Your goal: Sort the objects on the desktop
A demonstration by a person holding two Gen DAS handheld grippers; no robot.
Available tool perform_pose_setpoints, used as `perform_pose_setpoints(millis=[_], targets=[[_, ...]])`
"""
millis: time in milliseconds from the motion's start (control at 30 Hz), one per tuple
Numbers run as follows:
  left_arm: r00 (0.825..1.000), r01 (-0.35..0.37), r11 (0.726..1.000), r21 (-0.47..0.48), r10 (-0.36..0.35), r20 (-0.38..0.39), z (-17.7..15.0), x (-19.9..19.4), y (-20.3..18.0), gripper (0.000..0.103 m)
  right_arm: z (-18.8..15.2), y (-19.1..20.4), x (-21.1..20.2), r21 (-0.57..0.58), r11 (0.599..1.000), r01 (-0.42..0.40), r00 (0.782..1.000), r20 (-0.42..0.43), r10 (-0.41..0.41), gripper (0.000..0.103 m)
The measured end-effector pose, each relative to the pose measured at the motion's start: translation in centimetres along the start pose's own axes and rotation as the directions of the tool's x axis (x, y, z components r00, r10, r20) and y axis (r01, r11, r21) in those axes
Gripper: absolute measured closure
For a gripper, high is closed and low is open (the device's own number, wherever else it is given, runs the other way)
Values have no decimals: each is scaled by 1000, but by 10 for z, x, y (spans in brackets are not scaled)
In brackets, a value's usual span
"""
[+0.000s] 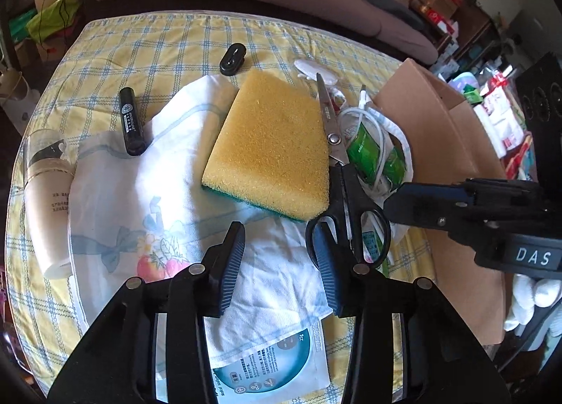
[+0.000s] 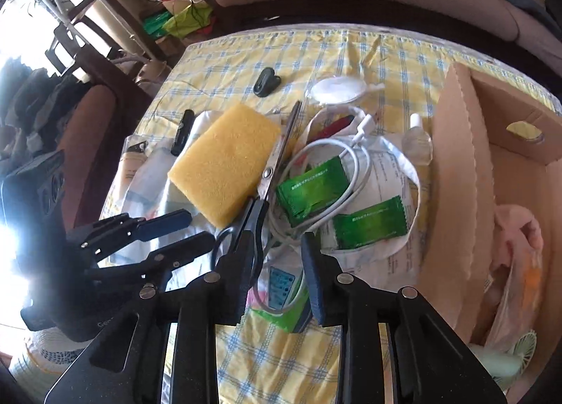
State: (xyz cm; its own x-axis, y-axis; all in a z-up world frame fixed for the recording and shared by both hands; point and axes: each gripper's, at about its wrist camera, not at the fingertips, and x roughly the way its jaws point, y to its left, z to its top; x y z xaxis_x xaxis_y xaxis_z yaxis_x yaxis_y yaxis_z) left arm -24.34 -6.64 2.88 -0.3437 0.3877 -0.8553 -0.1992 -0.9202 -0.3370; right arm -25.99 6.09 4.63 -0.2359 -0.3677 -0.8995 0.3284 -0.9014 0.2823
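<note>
Two grippers are seen above a table draped in a yellow and blue checked cloth [image 1: 116, 45]. The left gripper [image 1: 279, 268] is held with its jaws parted and nothing between them, over a white printed cloth [image 1: 140, 200]; its right finger lies just beside the black handle loops of the scissors [image 1: 342, 172]. The right gripper [image 2: 277, 277] is likewise spread and empty, poised above the scissors' handles and a green-and-white packet [image 2: 286, 309] lying on the table.

A yellow sponge [image 1: 270, 144] with a green underside is laid on the white cloth, and the scissors are set along its right edge, blades pointing away. To the right of the scissors, two green sachets [image 2: 311, 189] and a coiled white cable [image 2: 351, 154] are heaped on a white bag. A black tube [image 1: 130, 121] rests on the cloth's left corner, with a beige bottle [image 1: 47, 193] lying further left. A black clip [image 1: 232, 59] and a round white pad [image 2: 333, 89] are found farther back. A small clear bottle [image 2: 416, 138] is stood beside an open cardboard box [image 2: 453, 172] at the right edge.
</note>
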Motion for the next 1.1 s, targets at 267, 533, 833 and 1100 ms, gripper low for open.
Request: perform_pose_setpoints(millis=[267, 533, 833, 1100], targets=[[1000, 31, 999, 17, -31, -4, -4, 3, -8, 66, -16, 0, 27, 28, 998, -58, 997, -41, 59, 80], [962, 273, 957, -97, -274, 8, -13, -1, 7, 93, -30, -12, 15, 143, 953, -265, 963, 83, 256, 84], [916, 400, 911, -102, -395, 62, -42, -44, 5, 103, -61, 7, -22, 168, 858, -485, 868, 217, 447, 84], [897, 424, 904, -46, -413, 157, -53, -124, -9, 103, -77, 46, -77, 114, 819, -563, 804, 308, 510, 85]])
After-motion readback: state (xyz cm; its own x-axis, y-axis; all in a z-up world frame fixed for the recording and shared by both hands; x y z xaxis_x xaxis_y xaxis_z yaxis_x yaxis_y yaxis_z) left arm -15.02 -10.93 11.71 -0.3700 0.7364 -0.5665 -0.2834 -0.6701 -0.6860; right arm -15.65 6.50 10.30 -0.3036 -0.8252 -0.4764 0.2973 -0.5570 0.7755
